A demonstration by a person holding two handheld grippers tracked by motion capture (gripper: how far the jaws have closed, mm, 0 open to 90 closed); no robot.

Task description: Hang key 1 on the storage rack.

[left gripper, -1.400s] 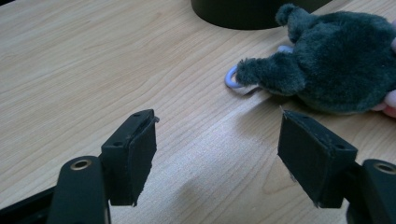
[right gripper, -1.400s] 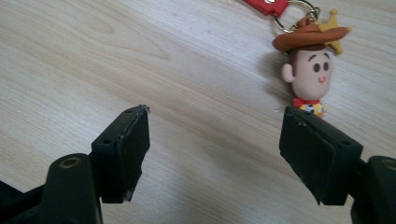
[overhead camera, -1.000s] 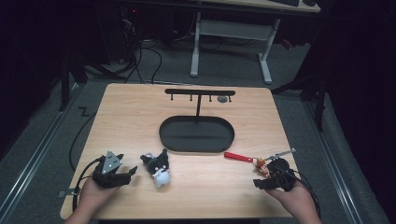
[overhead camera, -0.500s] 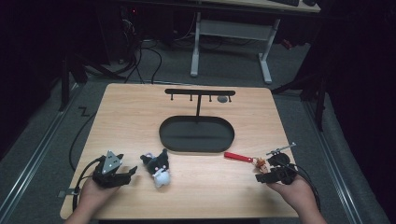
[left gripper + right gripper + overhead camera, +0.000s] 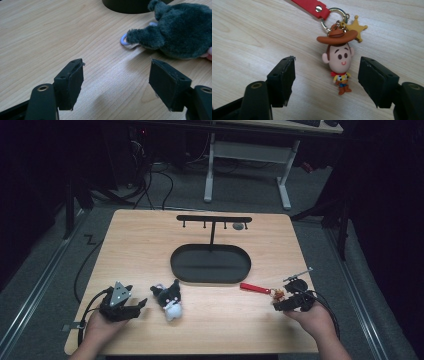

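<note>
A cowboy figure keychain [image 5: 339,60] with a brown hat, a gold star [image 5: 357,27] and a red strap [image 5: 312,5] lies flat on the wooden table [image 5: 150,250]. My right gripper [image 5: 327,67] is low over it, and the figure lies between the jaws, nearer the right pad, touching neither. Those jaws have just been closing and are still open. In the high view the keychain [image 5: 278,294] lies just ahead of the right gripper [image 5: 280,306]. A dark grey plush toy [image 5: 175,32] with a pale blue ring [image 5: 123,40] lies ahead of my open left gripper [image 5: 116,67].
A black stand with an oval base [image 5: 210,264] and a hook bar [image 5: 214,218] rises at the table's middle. The plush toy [image 5: 167,301] sits between the left gripper [image 5: 137,305] and the stand. Cables trail off both grippers toward the front edge.
My right gripper has edged forward toward the cowboy keychain. The left gripper and the plush toy have stayed where they were.
</note>
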